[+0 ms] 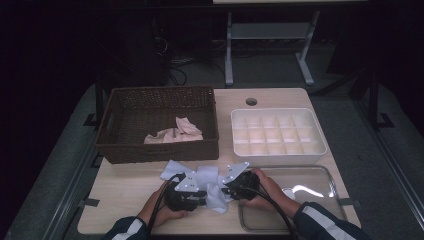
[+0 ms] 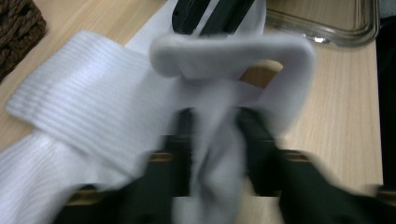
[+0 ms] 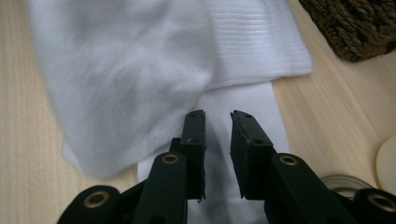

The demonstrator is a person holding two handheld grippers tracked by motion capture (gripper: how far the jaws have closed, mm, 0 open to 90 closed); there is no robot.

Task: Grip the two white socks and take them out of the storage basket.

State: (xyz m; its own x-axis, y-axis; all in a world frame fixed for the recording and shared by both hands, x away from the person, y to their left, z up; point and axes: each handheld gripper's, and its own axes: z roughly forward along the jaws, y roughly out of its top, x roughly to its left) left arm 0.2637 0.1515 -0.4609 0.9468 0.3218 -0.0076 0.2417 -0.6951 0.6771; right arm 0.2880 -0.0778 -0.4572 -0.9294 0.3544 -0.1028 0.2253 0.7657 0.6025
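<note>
1. Between the two grippers, at the near edge of the wooden table (image 1: 125,200), lies a white sock (image 1: 212,185), partly bunched and partly flat.
2. Left gripper (image 2: 217,126): its jaws are clamped on a gathered fold of the sock, which bulges between and above them. The view is blurred.
3. Right gripper (image 3: 217,123): its jaws stand a little apart, with a flat strip of sock lying under the gap and a thicker ribbed part just ahead of the tips. Nothing is pinched.
4. To fold well, the right jaws should likely close on one layer before pulling, while the left holds firm.
5. A woven basket (image 1: 157,150) and a divided white tray (image 1: 320,150) sit beyond the jaws.
</note>
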